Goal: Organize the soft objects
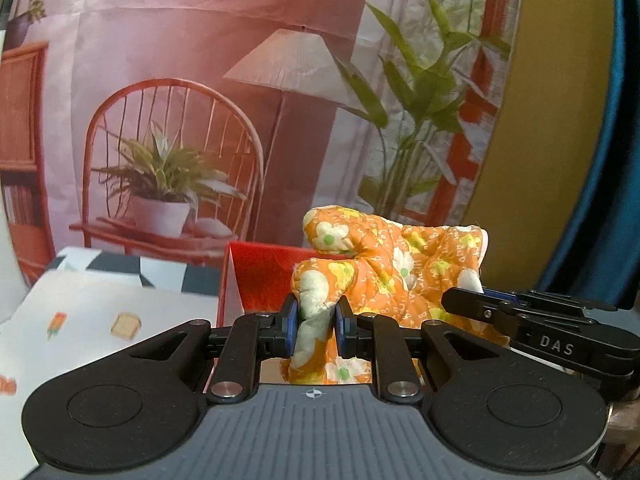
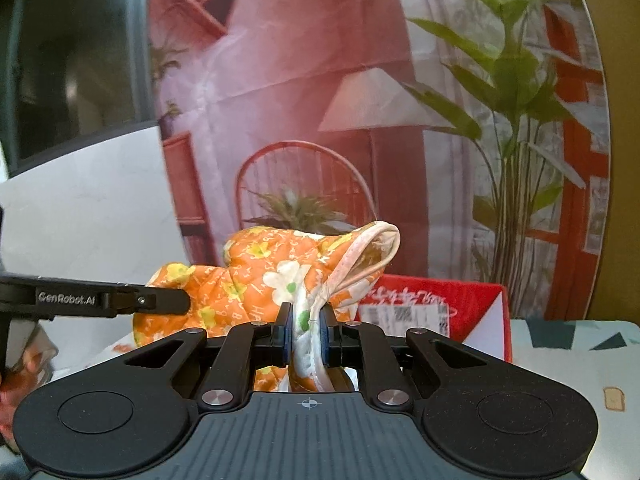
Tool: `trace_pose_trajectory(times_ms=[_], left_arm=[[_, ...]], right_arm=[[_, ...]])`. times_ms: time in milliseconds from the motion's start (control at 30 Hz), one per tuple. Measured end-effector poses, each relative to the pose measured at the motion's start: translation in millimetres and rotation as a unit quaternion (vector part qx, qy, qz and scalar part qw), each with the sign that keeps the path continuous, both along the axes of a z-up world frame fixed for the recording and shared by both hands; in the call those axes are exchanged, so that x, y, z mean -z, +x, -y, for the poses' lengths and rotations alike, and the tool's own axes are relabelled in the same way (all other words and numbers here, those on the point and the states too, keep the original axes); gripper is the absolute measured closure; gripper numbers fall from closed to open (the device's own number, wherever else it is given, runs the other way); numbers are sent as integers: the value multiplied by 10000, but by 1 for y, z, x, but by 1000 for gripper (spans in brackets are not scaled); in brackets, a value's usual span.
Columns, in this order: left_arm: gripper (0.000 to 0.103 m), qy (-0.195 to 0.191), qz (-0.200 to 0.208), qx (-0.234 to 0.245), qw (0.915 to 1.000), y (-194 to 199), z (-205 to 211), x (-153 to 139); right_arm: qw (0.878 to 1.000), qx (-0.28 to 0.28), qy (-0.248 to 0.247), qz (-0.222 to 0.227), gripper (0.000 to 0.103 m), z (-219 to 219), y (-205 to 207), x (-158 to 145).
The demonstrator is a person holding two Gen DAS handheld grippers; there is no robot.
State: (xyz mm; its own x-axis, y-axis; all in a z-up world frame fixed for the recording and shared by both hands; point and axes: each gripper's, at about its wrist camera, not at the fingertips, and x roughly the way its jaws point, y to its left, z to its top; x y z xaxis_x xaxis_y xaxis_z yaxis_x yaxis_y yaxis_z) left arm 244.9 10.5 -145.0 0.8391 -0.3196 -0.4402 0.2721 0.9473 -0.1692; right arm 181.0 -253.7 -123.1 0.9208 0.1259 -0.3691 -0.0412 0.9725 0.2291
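Left wrist view: orange flowered oven mitt (image 1: 384,268) up in air over red box (image 1: 260,276), left gripper (image 1: 316,330) pinching thumb end, right gripper (image 2: 306,334) clamped on cuff edge; quilted, limp, sagging between; could slip if pulled apart.

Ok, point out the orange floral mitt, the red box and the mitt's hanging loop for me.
orange floral mitt (image 1: 384,276), left wrist view, on its quilted body.
red box (image 2: 472,300), right wrist view, on its printed red side.
hanging loop (image 2: 390,240), right wrist view, on the pale trim at the mitt's cuff.
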Motion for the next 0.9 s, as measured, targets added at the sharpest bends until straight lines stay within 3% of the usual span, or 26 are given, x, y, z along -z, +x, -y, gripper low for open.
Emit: trace_pose_trajectory(times_ms=[100, 233, 400, 667, 900], left_arm=[[84, 154, -93, -41, 9998, 26, 10, 4], [84, 302, -475, -49, 9984, 56, 22, 23], [84, 562, -1024, 69, 9931, 80, 38, 49], [83, 712, -1687, 294, 9826, 95, 36, 76], [83, 726, -1832, 379, 9797, 98, 39, 81]], right_arm=[[9997, 149, 21, -201, 91, 10, 30, 9], [9979, 260, -129, -572, 91, 17, 56, 28], [9930, 438, 65, -1096, 91, 29, 72, 60], [9813, 463, 274, -1846, 91, 29, 79, 102], [9750, 442, 308, -2155, 91, 24, 86, 109]])
